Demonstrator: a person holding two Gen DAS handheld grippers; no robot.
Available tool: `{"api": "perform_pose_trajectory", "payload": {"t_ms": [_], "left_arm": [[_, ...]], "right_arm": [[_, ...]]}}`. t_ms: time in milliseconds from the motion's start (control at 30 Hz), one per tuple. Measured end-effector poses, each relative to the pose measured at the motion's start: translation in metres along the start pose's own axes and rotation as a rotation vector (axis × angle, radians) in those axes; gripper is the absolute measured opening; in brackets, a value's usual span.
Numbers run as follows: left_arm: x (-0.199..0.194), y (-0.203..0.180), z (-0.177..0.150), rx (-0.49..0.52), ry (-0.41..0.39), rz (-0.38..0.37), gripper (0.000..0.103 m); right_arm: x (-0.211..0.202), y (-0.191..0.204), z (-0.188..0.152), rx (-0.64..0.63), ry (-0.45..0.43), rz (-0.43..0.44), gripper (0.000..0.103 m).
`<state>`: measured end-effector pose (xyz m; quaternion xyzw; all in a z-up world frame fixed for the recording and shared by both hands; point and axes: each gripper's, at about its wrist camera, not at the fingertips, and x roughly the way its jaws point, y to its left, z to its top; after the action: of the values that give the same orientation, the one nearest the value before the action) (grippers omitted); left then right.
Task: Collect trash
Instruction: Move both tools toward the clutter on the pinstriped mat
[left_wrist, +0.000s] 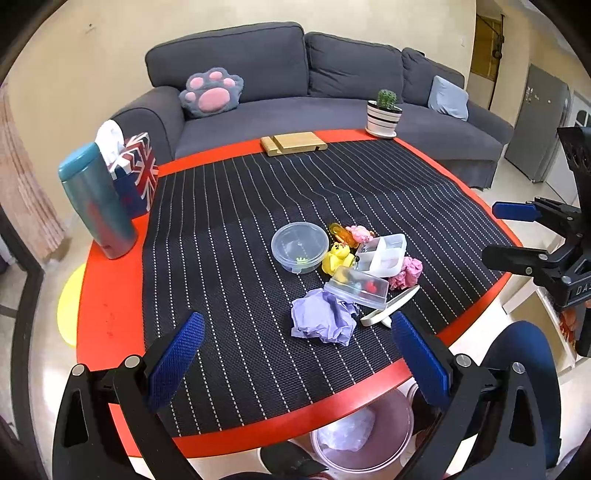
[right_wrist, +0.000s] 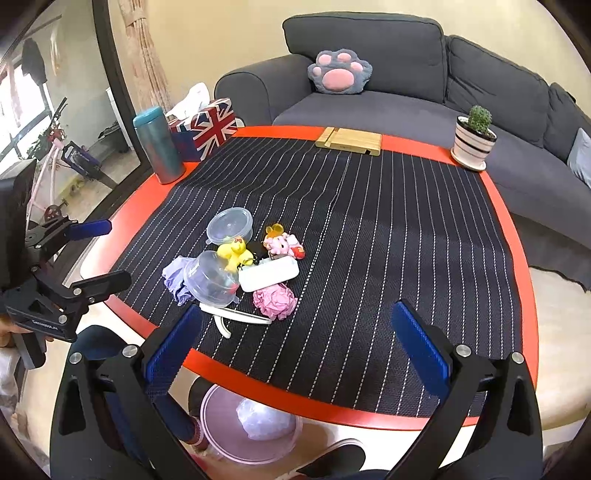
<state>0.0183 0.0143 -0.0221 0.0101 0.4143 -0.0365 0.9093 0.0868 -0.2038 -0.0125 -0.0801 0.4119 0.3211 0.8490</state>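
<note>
You have the bench mid-frame, sofa behind it. Flask and tissue box stand at left, plant pot upper right. Crumpled paper lies centre, bin beneath the bench's near edge.

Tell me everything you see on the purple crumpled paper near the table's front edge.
The purple crumpled paper is a lilac, thin, tissue-like sheet, loosely wadded with sharp creases. It lies on the striped black mat, nearest the left gripper, whose jaws are open and clear of it. A clear plastic container rests against its far side.
</note>
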Motion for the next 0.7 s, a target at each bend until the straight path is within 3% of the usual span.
{"api": "perform_pose_trajectory", "payload": {"t_ms": [700], "left_arm": [[0.004, 0.0014, -0.0003, 0.024, -0.004, -0.047, 0.097]], "right_arm": [[0.0056, 0.0029, -0.0012, -0.025, 0.021, -0.011, 0.1]]}}
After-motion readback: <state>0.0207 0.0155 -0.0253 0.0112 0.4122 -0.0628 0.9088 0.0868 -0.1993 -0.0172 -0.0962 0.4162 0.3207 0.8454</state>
